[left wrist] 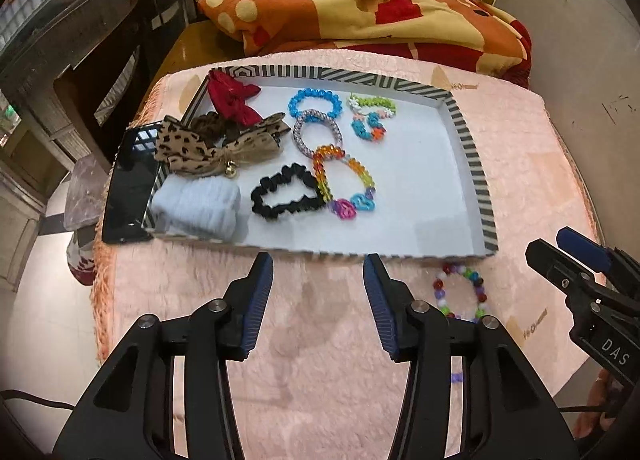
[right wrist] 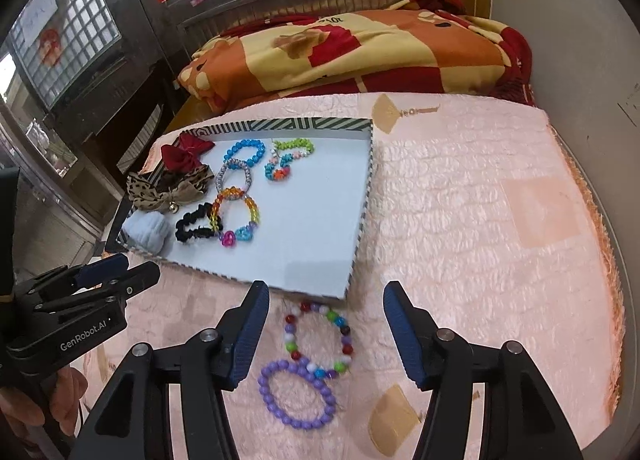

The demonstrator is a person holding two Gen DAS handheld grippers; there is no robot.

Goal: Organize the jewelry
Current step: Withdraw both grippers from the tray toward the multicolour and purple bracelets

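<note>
Pink plush cover (right wrist: pixel 460 220), whole lower frame. Left: left gripper (left wrist: pixel 318 264), jaws wide, empty, idle beside the tray. Upper centre: striped tray (right wrist: pixel 362 216), hair ties grouped left, bracelets right, apparently sorted. Lower centre: multicolour bead bracelet (right wrist: pixel 318 334) touching purple bead bracelet (right wrist: pixel 296 396), outside tray. Right gripper (right wrist: pixel 326 290), jaws wide, empty, straddles them, likely for pickup.

I see a fluffy, matt pink cover (right wrist: pixel 460 220) under a paper-like tray (left wrist: pixel 472 152) with a smooth white floor. The multicolour bracelet (right wrist: pixel 318 334) and purple bracelet (right wrist: pixel 298 396) are glossy plastic-looking beads. The black scrunchie (left wrist: pixel 286 194) and leopard bow (left wrist: pixel 212 148) look like soft cloth. A phone (left wrist: pixel 128 196) has a shiny glass face.
</note>
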